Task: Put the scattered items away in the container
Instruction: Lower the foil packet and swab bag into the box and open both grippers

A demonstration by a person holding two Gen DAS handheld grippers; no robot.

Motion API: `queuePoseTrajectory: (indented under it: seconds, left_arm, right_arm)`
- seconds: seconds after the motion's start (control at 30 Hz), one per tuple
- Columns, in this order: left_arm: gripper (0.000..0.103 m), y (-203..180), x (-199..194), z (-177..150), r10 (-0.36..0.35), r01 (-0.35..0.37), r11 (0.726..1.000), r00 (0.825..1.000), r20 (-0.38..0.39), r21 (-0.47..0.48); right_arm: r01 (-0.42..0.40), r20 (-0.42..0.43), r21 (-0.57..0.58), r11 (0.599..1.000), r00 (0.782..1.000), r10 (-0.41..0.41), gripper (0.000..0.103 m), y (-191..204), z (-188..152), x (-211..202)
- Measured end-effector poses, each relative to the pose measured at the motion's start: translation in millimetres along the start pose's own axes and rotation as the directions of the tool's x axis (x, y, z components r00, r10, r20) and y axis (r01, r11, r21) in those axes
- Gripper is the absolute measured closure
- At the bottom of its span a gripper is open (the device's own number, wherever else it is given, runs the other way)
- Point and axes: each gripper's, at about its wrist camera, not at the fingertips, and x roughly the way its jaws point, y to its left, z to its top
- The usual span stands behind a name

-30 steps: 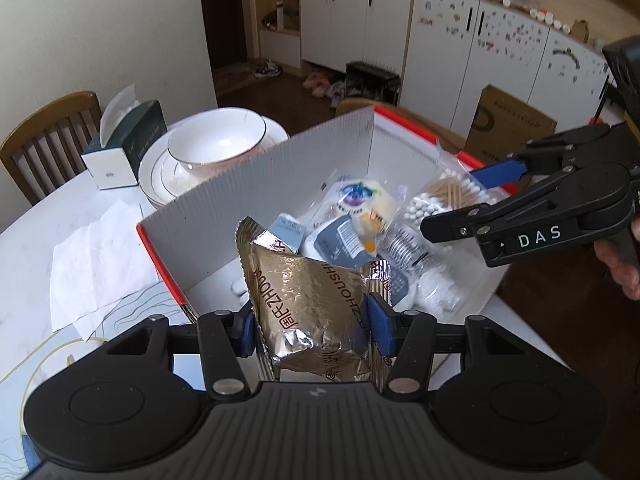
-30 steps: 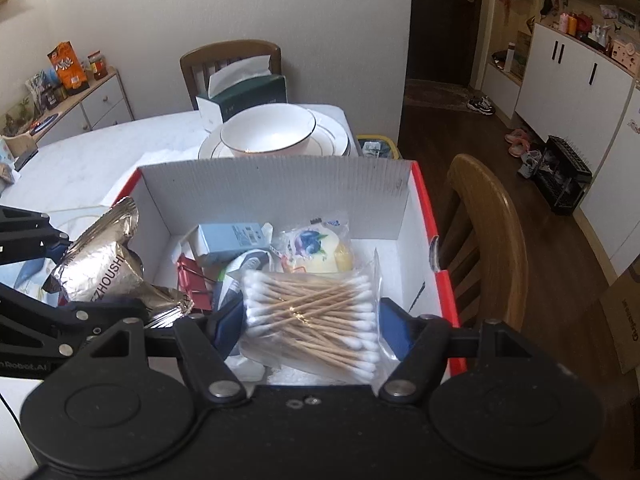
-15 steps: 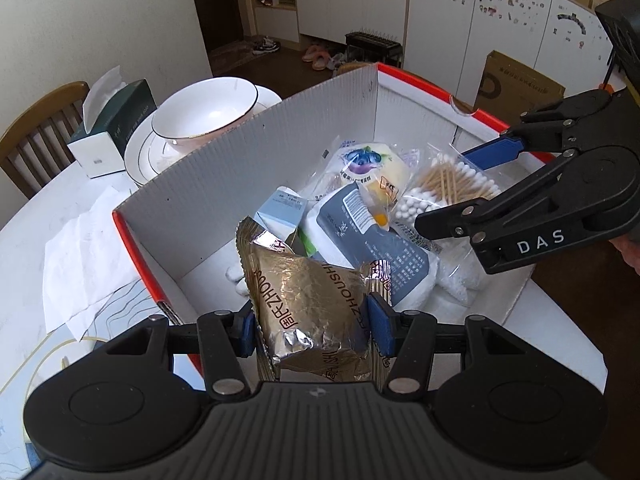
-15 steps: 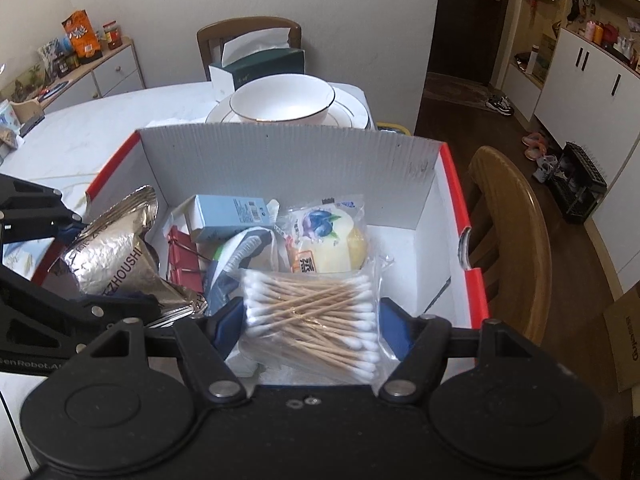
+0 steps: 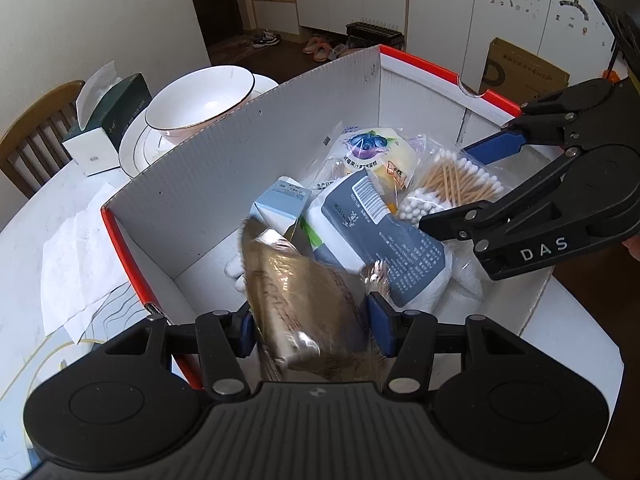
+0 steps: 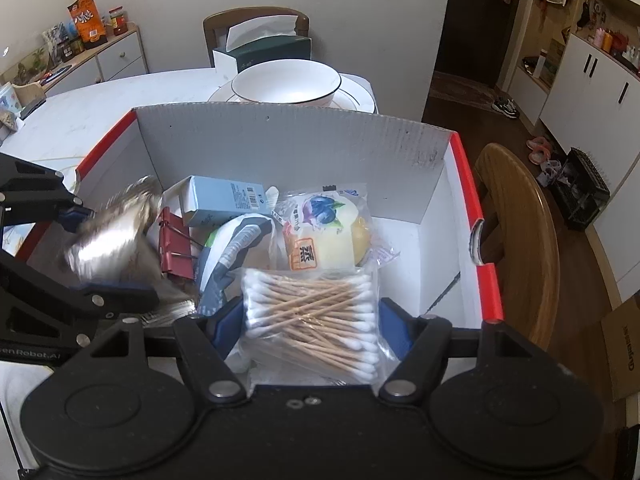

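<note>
A white cardboard box with red edges [image 5: 224, 184] [image 6: 280, 140] stands on the table and holds several items. My left gripper [image 5: 310, 330] sits over the box's near edge with the gold foil packet [image 5: 304, 304] [image 6: 112, 240] blurred between its fingers; the jaws look spread. My right gripper [image 6: 310, 330] [image 5: 480, 184] is over the box with the bag of cotton swabs [image 6: 312, 320] [image 5: 452, 184] between its fingers. Inside lie a blue carton [image 6: 224, 200], a blueberry snack pack [image 6: 324, 228], a grey-white pouch [image 5: 380, 232] and a red clip [image 6: 174, 248].
A white bowl on plates [image 6: 286, 84] and a tissue box [image 6: 260, 50] stand behind the box. White paper [image 5: 76, 256] lies on the table to the left. A wooden chair [image 6: 516, 232] stands right of the box. A sideboard with snacks [image 6: 86, 40] is at the far left.
Both grippers moved further over the box. The left jaws have widened and the gold packet is tipping, blurred, into the box. The swab bag stays between the right fingers.
</note>
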Motion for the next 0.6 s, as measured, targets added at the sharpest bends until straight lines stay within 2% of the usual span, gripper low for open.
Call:
queuePoseTrajectory:
  seconds: [0.23,0.33,0.6]
  left_arm:
    - [0.043,2,-3,-1,-0.015,0.016,1.0,1.0,0.015,-0.02]
    - [0.041,3,-7,-2,-0.026,0.027,0.999,0.999,0.032,-0.041]
    - [0.04,3,-24,-6,-0.034,0.04,0.997,0.995,0.089,-0.06]
  right_arm:
    - [0.0,0.006,-0.009,1.0,1.0,0.0,0.031,0,0,-4]
    - [-0.009,0.016,-0.005,1.0,1.0,0.009,0.026,-1,0,-9]
    - [-0.033,0.046,0.007,0.999,0.998,0.033,0.022,0,3,-29]
